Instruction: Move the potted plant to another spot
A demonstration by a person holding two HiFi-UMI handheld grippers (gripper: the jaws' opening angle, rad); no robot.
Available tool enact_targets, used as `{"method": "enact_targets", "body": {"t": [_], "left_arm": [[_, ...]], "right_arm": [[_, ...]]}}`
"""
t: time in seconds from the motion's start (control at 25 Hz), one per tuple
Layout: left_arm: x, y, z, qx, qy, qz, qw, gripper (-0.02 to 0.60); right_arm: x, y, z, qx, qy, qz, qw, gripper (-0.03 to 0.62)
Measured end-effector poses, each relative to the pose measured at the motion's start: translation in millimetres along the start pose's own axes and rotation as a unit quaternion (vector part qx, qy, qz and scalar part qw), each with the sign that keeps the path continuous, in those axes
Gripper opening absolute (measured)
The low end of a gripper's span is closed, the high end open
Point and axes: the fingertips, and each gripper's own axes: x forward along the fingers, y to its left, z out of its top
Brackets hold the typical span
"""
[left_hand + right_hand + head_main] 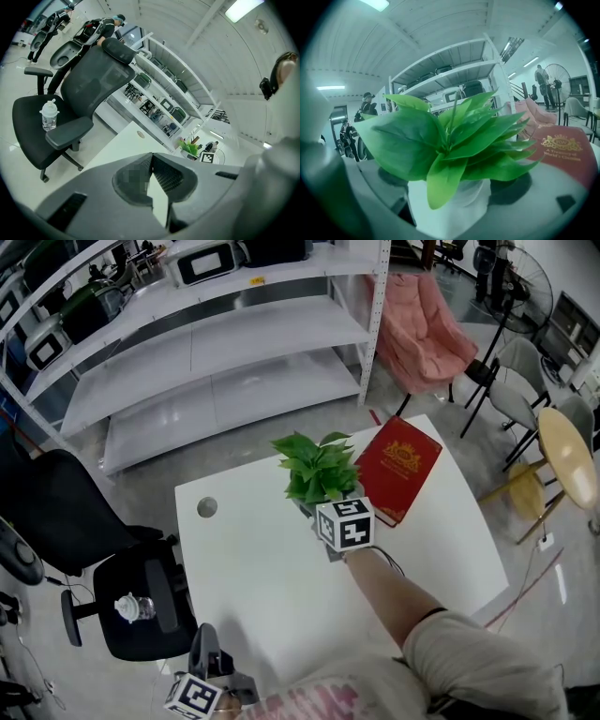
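The potted plant (319, 470), green leaves in a small white pot (450, 206), stands on the white table (253, 596) beside a red book (398, 468). My right gripper (323, 510) reaches in from the near side, with the pot between its jaws; both pads lie against the pot's sides. In the right gripper view the leaves (450, 140) fill the middle and hide most of the jaws. My left gripper (206, 641) is low at the table's near left edge, jaws shut and empty (151, 157). From there the plant (189, 147) shows small and far across the table.
A black office chair (122, 596) with a water bottle (134, 607) on its seat stands left of the table. Grey shelving (216, 362) runs behind, a pink chair (422, 334) and a round wooden table (567, 456) to the right. The tabletop has a cable hole (207, 507).
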Motion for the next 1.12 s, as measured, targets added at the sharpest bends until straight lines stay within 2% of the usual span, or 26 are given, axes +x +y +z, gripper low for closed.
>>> {"method": "enact_targets", "body": {"t": [0.28, 0.76, 1.12], "left_arm": [[2.5, -8.8, -8.4, -0.004, -0.001, -0.002, 1.0, 0.002], [-1.3, -27.7, -35.8, -0.014, -0.023, -0.001, 0.9996, 0.003], [-24.2, -36.5, -61.7, -0.035, -0.053, 0.046, 0.9969, 0.002]], "right_arm": [[-3.0, 0.6, -3.4, -0.021, 0.01, 0.015, 1.0, 0.5], [-5.1, -0.8, -8.8, -0.037, 0.037, 0.068, 0.996, 0.5], [-8.0, 1.4, -11.2, -0.051, 0.036, 0.101, 0.993, 0.5]]}}
